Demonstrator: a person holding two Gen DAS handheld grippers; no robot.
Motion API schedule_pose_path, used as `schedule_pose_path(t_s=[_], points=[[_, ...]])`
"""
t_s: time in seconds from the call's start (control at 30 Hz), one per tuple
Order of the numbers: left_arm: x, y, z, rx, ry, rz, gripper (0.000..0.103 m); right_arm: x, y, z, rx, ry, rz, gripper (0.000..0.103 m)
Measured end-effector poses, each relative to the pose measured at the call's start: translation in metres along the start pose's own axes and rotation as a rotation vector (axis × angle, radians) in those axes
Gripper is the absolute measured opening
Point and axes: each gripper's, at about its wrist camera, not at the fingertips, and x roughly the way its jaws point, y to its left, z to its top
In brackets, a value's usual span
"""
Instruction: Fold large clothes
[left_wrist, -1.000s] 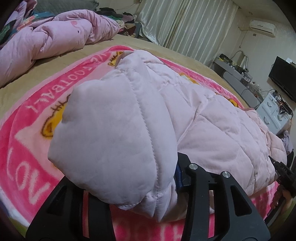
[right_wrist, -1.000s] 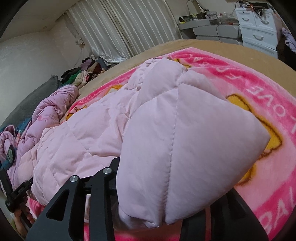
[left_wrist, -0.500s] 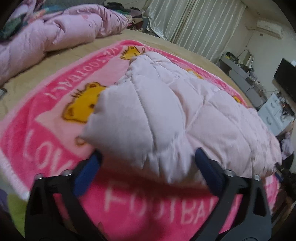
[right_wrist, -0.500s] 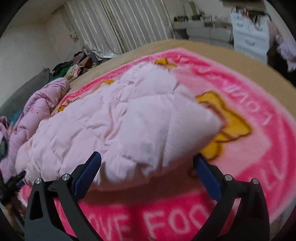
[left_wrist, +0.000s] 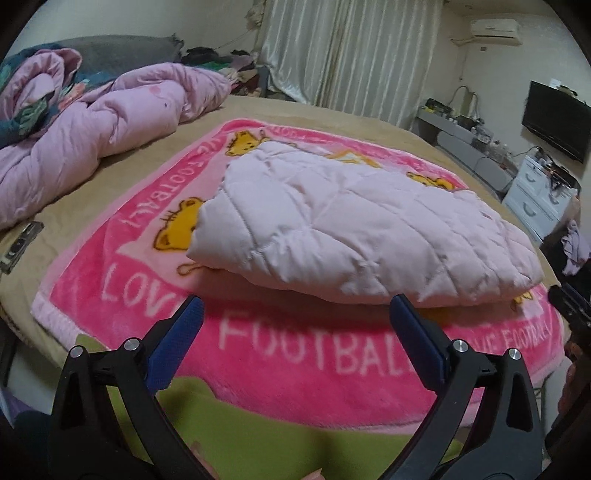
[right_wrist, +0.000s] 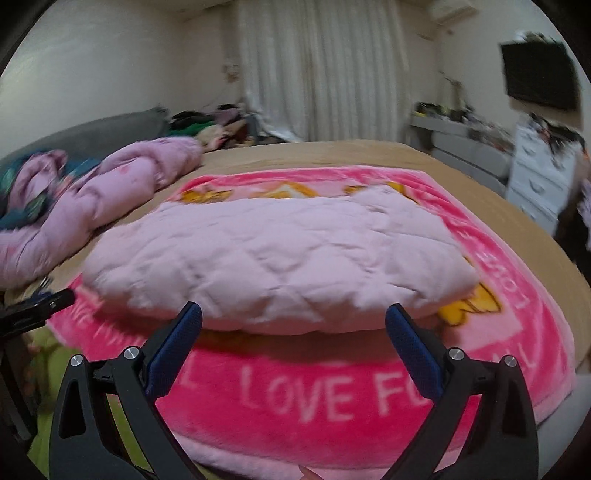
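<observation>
Left claw (left_wrist: 295, 314) sits at the lower centre of its view, jaws spread wide with nothing between the blue pads, clear of the garment ahead. Right claw (right_wrist: 293, 317) likewise stands spread and empty at the lower centre of its own view; both sets of jaws have just been opening. Task item: a pale pink quilted jacket (left_wrist: 354, 225), folded into a puffy oblong bundle, lies across the middle of each frame on a bright pink blanket (left_wrist: 280, 347) lettered "LOVE FOOTBALL" with yellow cartoon animals. That blanket is spread over a tan bed (left_wrist: 325, 118). A crumpled lilac duvet (left_wrist: 92, 125) is heaped at upper left. Cream curtains (left_wrist: 351, 51) hang at upper centre; a black television (left_wrist: 554, 125) and white drawers (left_wrist: 535, 195) occupy the right edge. Right view is motion-blurred.
</observation>
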Motion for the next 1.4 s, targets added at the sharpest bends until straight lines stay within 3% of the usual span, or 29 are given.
schedule_pose_path(t_s=[0.3, 0.53, 0.7, 1.4], points=[[-0.014, -0.013, -0.008, 0.032, -0.021, -0.02, 0.094, -0.003, 0.037, -0.016, -0.139, 0.018, 0.017, 0.099], [-0.011, -0.017, -0.015, 0.038, 0.002, -0.019, 0.094, 0.01, 0.034, -0.026, -0.114, 0.095, 0.019, 0.099], [-0.008, -0.019, -0.015, 0.045, 0.013, 0.015, 0.094, 0.013, 0.033, -0.027, -0.1, 0.098, 0.02, 0.099], [-0.009, -0.022, -0.016, 0.051, 0.007, -0.008, 0.094, 0.016, 0.038, -0.032, -0.096, 0.111, 0.048, 0.099]])
